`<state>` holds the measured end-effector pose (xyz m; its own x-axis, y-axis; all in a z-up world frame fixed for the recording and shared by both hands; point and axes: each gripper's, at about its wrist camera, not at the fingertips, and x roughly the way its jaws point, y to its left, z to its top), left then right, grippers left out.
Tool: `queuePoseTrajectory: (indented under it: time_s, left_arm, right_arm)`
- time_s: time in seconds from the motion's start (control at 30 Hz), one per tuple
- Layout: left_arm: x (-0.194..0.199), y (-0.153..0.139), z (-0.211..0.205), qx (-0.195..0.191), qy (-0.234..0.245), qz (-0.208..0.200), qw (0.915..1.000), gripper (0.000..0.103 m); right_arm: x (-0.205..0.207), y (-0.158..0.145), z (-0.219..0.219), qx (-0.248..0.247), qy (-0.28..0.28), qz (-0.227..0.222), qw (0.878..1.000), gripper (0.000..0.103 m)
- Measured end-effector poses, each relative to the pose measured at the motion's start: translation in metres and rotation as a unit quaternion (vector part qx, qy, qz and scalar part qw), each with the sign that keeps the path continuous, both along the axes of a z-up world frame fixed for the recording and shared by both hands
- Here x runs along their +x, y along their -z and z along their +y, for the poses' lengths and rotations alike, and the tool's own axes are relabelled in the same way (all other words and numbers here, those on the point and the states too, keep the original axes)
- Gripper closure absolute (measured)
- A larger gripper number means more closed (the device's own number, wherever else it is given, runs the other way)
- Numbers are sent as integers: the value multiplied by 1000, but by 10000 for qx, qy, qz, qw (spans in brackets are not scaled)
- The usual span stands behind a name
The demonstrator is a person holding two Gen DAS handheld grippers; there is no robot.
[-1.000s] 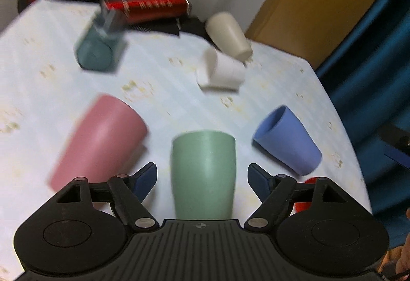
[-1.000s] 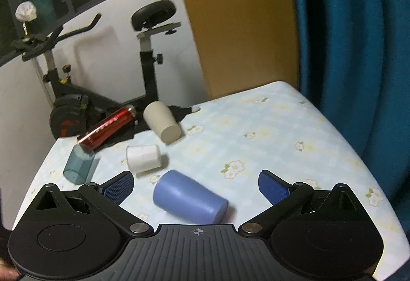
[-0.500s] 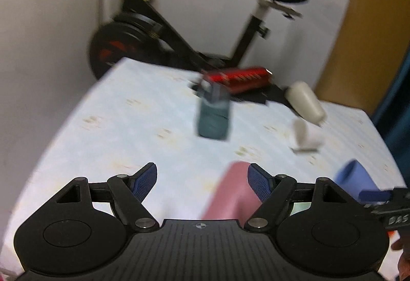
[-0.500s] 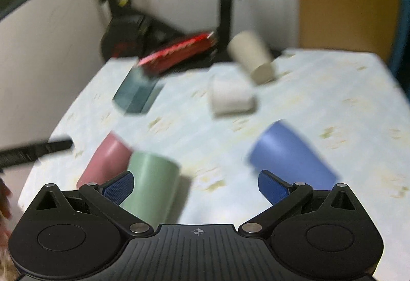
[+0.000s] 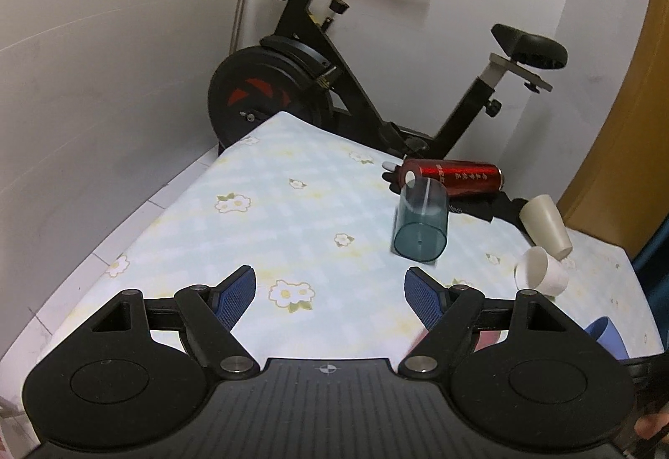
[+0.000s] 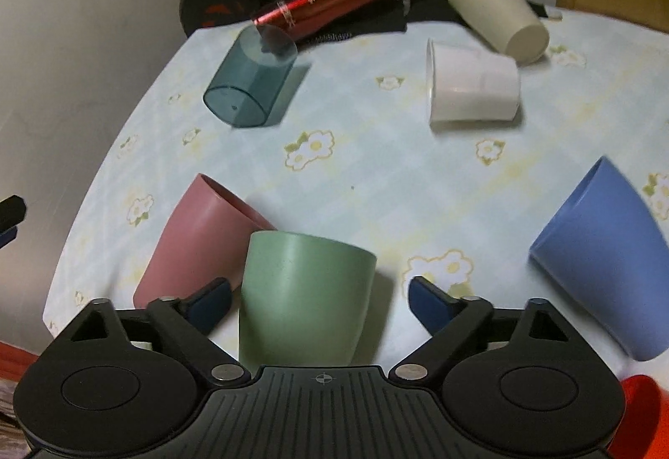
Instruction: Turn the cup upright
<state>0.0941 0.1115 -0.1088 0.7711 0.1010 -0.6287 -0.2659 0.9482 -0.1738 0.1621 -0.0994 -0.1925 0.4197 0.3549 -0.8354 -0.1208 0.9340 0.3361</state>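
Note:
Several cups lie on their sides on the flowered tablecloth (image 6: 355,183). A green cup (image 6: 303,298) stands between the open jaws of my right gripper (image 6: 320,302); I cannot tell which end is up. A pink cup (image 6: 196,241) lies just left of it, and a blue cup (image 6: 606,262) lies to the right. A white cup (image 6: 472,88), a beige cup (image 6: 495,9) and a clear teal cup (image 6: 251,82) lie farther back. My left gripper (image 5: 330,298) is open and empty above the table's left part, with the teal cup (image 5: 420,226) ahead.
A red metal bottle (image 6: 334,1) lies at the back on a black cloth (image 6: 368,28). An exercise bike (image 5: 317,82) stands behind the table, against a white wall. A red object (image 6: 642,404) sits at the near right. A wooden panel (image 5: 619,149) stands at the back right.
My left gripper has swung away from the green cup, up and to the left. My right gripper has moved in, and the green cup now stands between its jaws.

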Motion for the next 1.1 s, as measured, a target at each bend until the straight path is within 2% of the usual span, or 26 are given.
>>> queuePoseTrajectory:
  time_s: [0.07,0.23,0.53,0.8,1.0,1.1]
  left_arm:
    - [-5,2,1,-10,-23,-4,10000,22]
    - [-7,4,-1,-34,-9,-17,10000,22]
    - [-15,2,-10,-61,88,-107,9999,22]
    - [-16,2,-18,-100,187,-133,9997,22]
    - [-19,1,-23,-70,266,-171,9995,22]
    - [-21,0,-26,-37,297,-188,9994,22]
  right_arm:
    - [1,4,0,62,7,74,10000,19]
    - [0,14,-2,289,102,174,9994,36]
    - [-28,2,-15,357,104,-306,9988,37]
    - [-63,-21,-29,-37,-32,-943,9955,37]
    - [-79,-30,-33,-775,-105,-1607,9839,37]
    - [-79,-29,-31,-975,-133,-1792,9789,37]
